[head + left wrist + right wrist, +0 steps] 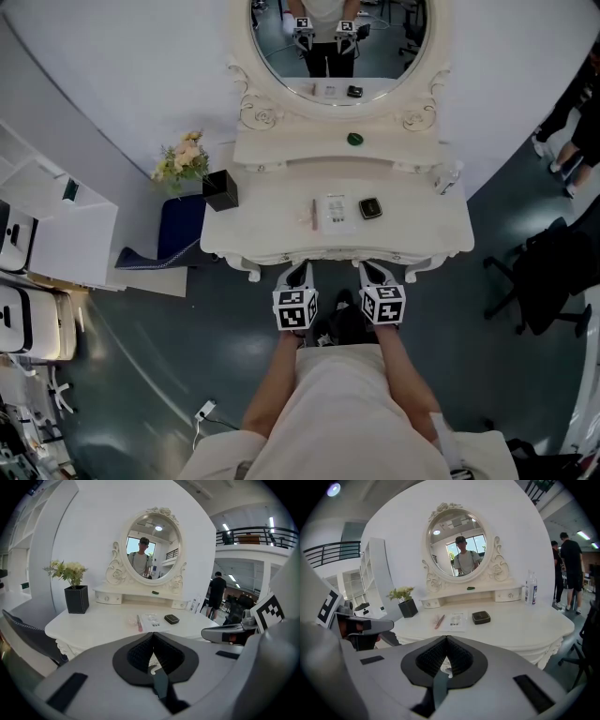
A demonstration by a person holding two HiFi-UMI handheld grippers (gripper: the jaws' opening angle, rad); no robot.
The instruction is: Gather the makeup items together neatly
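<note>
On the white vanity table (422, 230) lie a pink pencil (314, 214), a white printed packet (336, 210) and a black compact (370, 208), side by side near the middle. A small green item (354, 139) rests on the raised shelf under the mirror. The same pencil (139, 623), packet (152, 619) and compact (171, 618) show in the left gripper view, and the compact (481, 617) in the right gripper view. My left gripper (297, 275) and right gripper (373, 273) hang in front of the table's near edge, both shut and empty, apart from every item.
A black pot (220, 189) of flowers stands at the table's left end and a clear bottle (448, 178) at its right end. A blue chair (178, 230) sits left of the table, white shelves (56, 234) beyond it. People stand at the far right.
</note>
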